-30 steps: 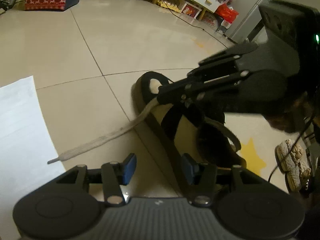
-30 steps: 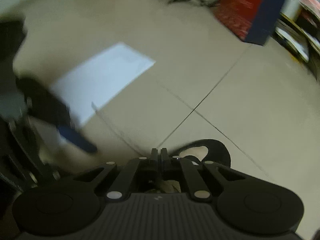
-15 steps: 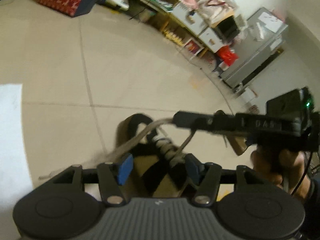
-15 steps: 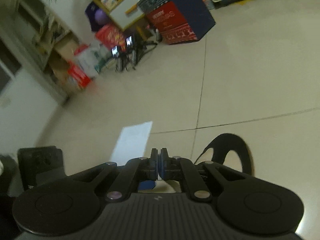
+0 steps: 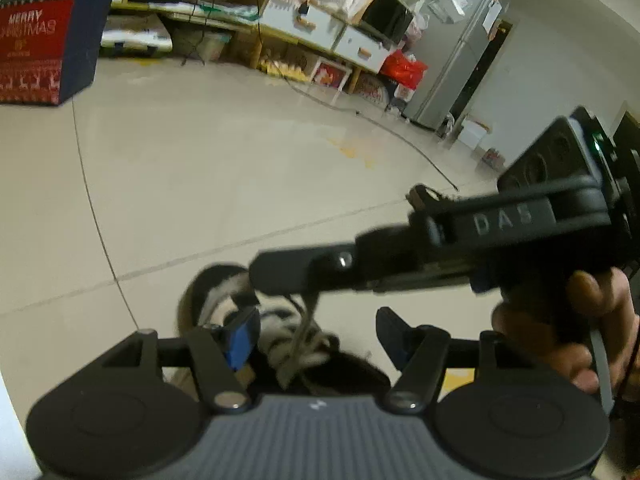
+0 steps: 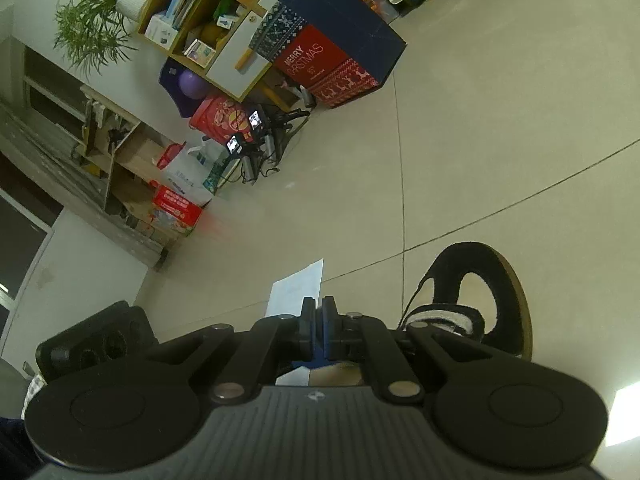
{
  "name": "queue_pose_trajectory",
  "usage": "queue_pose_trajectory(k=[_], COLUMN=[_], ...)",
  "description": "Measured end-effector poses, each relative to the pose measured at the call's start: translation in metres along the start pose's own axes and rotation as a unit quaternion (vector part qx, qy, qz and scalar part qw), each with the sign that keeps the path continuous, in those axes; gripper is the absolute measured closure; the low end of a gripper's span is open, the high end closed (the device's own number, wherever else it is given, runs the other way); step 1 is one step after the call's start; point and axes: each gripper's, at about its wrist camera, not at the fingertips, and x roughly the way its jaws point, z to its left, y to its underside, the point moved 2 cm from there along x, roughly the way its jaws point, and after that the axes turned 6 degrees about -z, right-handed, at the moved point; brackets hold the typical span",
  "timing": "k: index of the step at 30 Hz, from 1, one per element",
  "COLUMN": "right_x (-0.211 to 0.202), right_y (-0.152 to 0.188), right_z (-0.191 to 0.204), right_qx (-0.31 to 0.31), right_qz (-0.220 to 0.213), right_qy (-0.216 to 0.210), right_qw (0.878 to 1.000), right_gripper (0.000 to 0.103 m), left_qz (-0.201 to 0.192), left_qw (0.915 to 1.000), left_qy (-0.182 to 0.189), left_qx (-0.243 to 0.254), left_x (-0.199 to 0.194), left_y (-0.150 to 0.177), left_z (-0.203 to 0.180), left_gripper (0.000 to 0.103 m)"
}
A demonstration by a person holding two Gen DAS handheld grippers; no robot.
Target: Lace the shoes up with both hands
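- Black suede with a tan sole, the shoe [image 5: 224, 300] lies on the pale tiled floor [image 5: 200, 168], its toe pointing away, low in the middle of the left wrist view and at the lower right of the right wrist view [image 6: 484, 300].
- Pale lace [image 5: 300, 340] crosses the shoe's tongue in bands; one strand rises from the eyelets up to the tip of the right tongs.
- Right tongs [image 5: 276, 276] reach in from the right above the shoe, held level, their jaws pressed together; the strand hangs from their tip, so they appear to pinch the lace, though blur hides the exact contact. In their own view [image 6: 318, 322] the pads meet with almost no gap.
- A hand [image 5: 560, 332] grips the right tongs' handle at the right edge.
- Left tongs [image 5: 316, 338] hover just near the shoe, jaws spread, with the laced part between them and nothing pressed.
- White paper [image 6: 298, 292] lies on the floor left of the shoe.
- Far off, a red and navy Christmas box [image 5: 44, 36] stands by cluttered shelves [image 5: 280, 12], and a grey fridge [image 5: 452, 48] stands at the far right.
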Motion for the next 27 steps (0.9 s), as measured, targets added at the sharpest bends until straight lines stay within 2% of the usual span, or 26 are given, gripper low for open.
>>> queue_pose_trajectory(k=[2, 3, 7, 9, 12, 15, 19, 21, 24, 27], right_x=[0.001, 0.001, -0.005, -0.012, -0.026, -0.037, -0.045, -0.048, -0.053, -0.06], right_y=[0.0, -0.001, -0.005, -0.008, -0.012, -0.01, 0.0, 0.006, 0.007, 0.0], right_z=[-0.002, -0.002, 0.0, 0.003, 0.007, 0.004, -0.004, -0.008, -0.006, 0.0], right_qx=[0.004, 0.005, 0.012, 0.012, 0.003, 0.004, 0.003, 0.005, 0.001, -0.015], right_qz=[-0.004, -0.006, -0.031, -0.048, -0.083, -0.1, -0.1, -0.099, -0.105, -0.117], right_qy=[0.0, 0.0, -0.004, -0.002, 0.014, 0.027, 0.059, 0.07, 0.078, 0.08], right_qw=[1.0, 1.0, 0.999, 0.999, 0.996, 0.995, 0.993, 0.993, 0.991, 0.99], right_gripper=[0.099, 0.098, 0.096, 0.096, 0.096, 0.096, 0.096, 0.096, 0.096, 0.096], left_qz=[-0.005, 0.0, -0.024, -0.057, -0.125, -0.175, -0.205, -0.205, -0.199, -0.189], left_qw=[1.0, 0.9999, 0.9986, 0.996, 0.986, 0.9756, 0.9735, 0.975, 0.9753, 0.9715], left_qy=[-0.002, -0.011, -0.015, -0.023, -0.037, -0.052, -0.066, -0.075, -0.089, -0.096], left_qx=[0.001, -0.013, -0.045, -0.065, -0.105, -0.122, -0.077, -0.041, 0.032, 0.106], left_x=[0.002, 0.004, -0.006, -0.019, -0.038, -0.056, -0.078, -0.085, -0.09, -0.092], left_y=[-0.003, -0.005, -0.013, -0.022, -0.046, -0.072, -0.099, -0.105, -0.114, -0.119], left_z=[0.006, 0.012, 0.029, 0.037, 0.052, 0.061, 0.047, 0.035, 0.014, -0.006], left_gripper=[0.07, 0.102, 0.101, 0.101, 0.101, 0.101, 0.101, 0.101, 0.101, 0.101])
